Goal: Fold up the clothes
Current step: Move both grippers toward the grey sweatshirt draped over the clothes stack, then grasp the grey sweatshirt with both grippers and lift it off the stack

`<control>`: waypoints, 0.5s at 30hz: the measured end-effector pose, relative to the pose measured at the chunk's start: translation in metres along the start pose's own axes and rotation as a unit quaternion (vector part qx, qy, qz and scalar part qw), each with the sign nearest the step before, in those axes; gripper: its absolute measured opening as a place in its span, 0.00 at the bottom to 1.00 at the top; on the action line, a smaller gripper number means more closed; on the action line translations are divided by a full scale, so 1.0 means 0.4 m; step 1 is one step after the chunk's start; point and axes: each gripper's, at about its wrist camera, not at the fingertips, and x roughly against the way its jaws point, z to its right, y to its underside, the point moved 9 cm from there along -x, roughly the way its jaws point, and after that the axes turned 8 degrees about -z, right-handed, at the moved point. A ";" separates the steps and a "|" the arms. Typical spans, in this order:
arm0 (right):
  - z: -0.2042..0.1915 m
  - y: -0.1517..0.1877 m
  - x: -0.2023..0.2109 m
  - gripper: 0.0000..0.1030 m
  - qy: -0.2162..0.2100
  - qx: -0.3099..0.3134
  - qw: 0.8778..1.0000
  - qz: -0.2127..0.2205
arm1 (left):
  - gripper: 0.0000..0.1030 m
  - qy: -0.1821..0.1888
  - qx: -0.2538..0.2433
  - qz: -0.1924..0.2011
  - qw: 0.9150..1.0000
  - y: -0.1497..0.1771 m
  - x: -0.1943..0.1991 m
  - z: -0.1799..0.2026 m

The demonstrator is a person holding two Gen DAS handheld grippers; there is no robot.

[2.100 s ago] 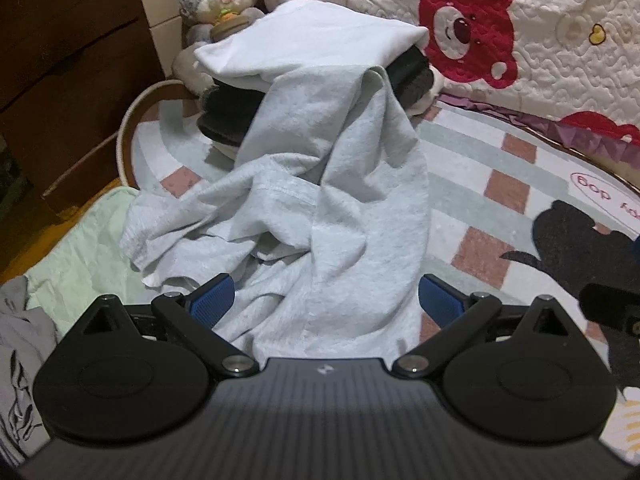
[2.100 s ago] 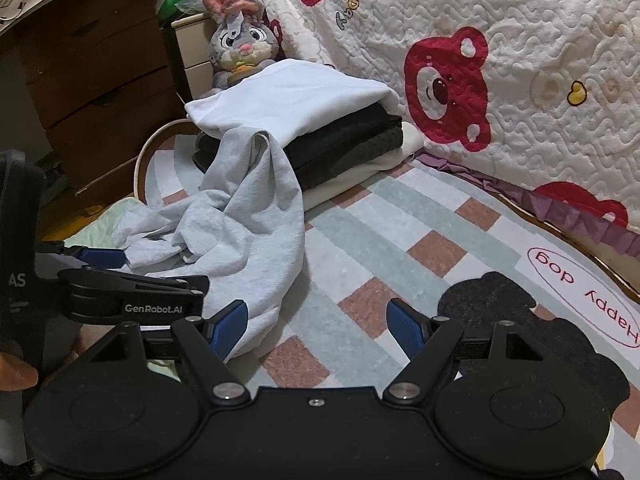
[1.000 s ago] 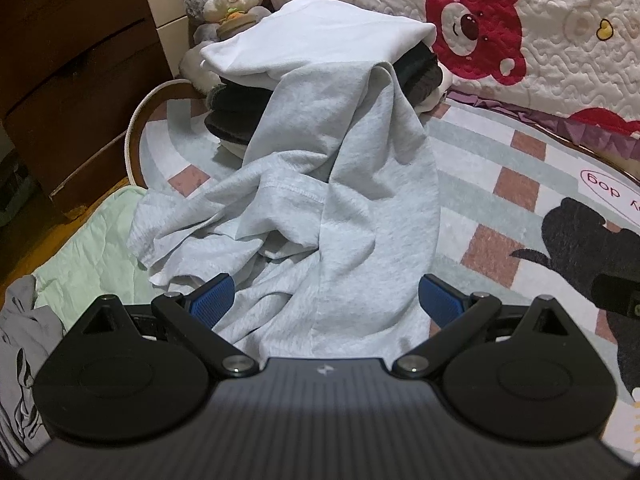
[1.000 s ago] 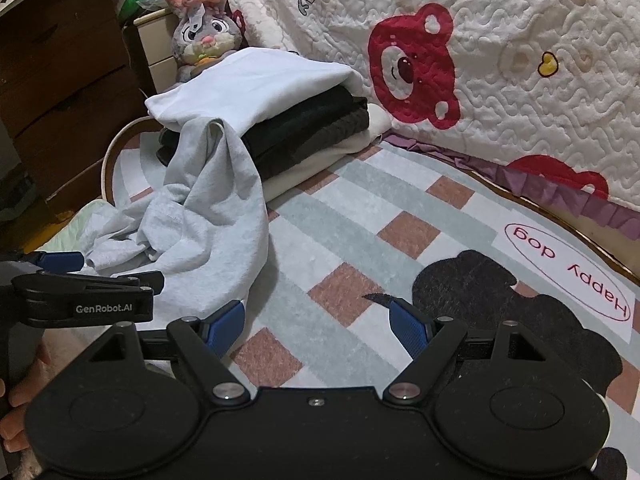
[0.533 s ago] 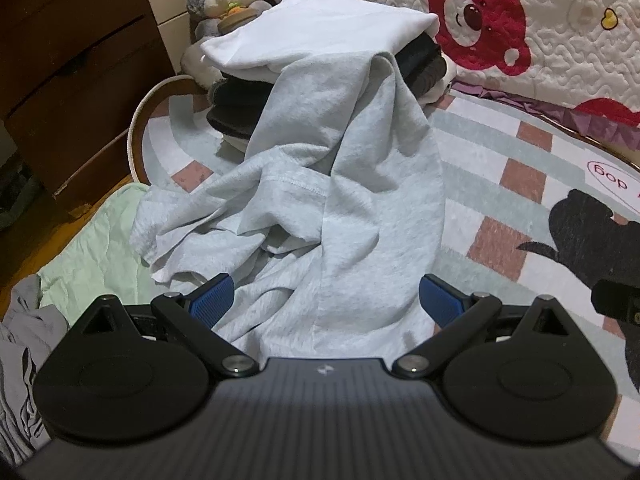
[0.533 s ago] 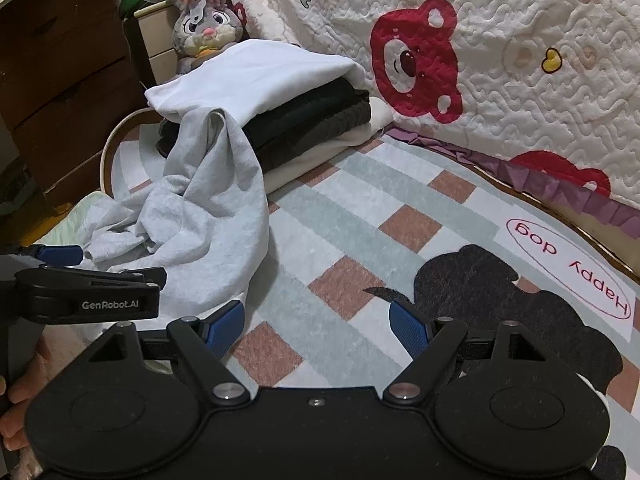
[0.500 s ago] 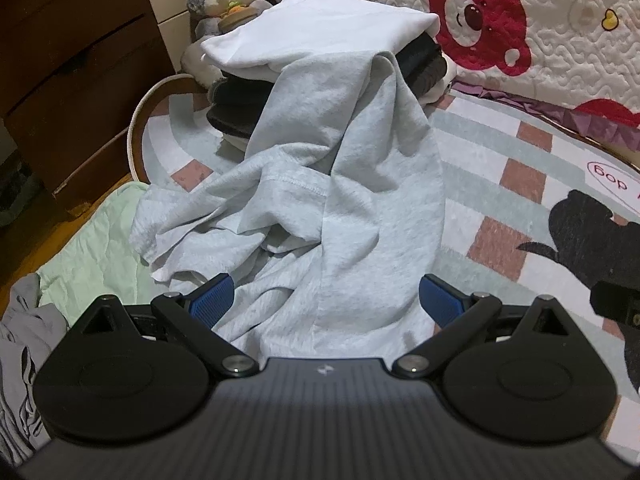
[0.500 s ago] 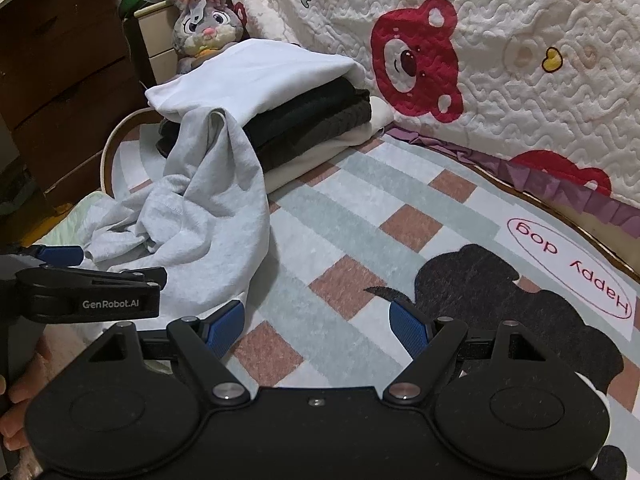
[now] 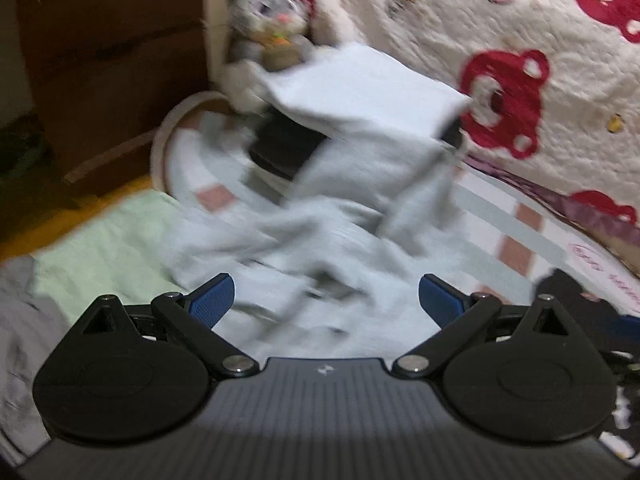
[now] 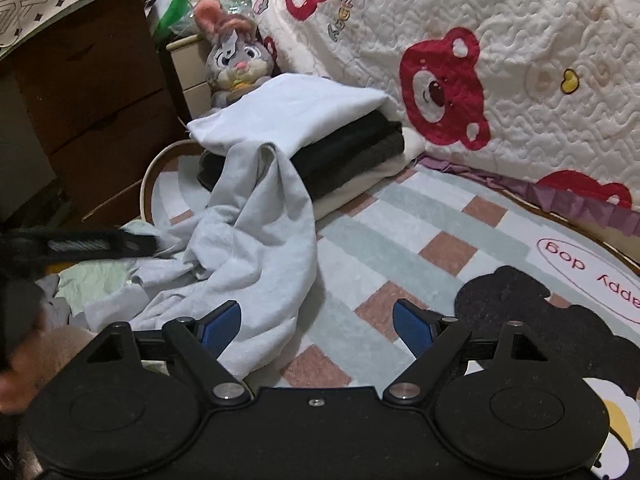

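Against the folded stack (image 10: 312, 148), a soft, light grey sweatshirt (image 10: 256, 248) is lying crumpled, likely best gripped at a hem edge, while the left gripper (image 9: 326, 296) and right gripper (image 10: 316, 326) are hovering wide and empty.

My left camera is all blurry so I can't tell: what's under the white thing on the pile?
Observer: In the right wrist view, the white garment tops folded dark clothes, with a cream layer at the bottom.
Child: Is the grey one on the pile too?
Observer: Only partly: the grey garment hangs from the stack down onto the rug.
Child: Is my other gripper holding anything?
Observer: No. The right gripper is open and empty, above the rug.
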 end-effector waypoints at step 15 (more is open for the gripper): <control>-0.071 -0.039 -0.108 0.90 -0.070 -0.083 0.994 -0.013 | 0.97 0.028 -0.057 -0.051 0.997 0.031 -0.139 -0.232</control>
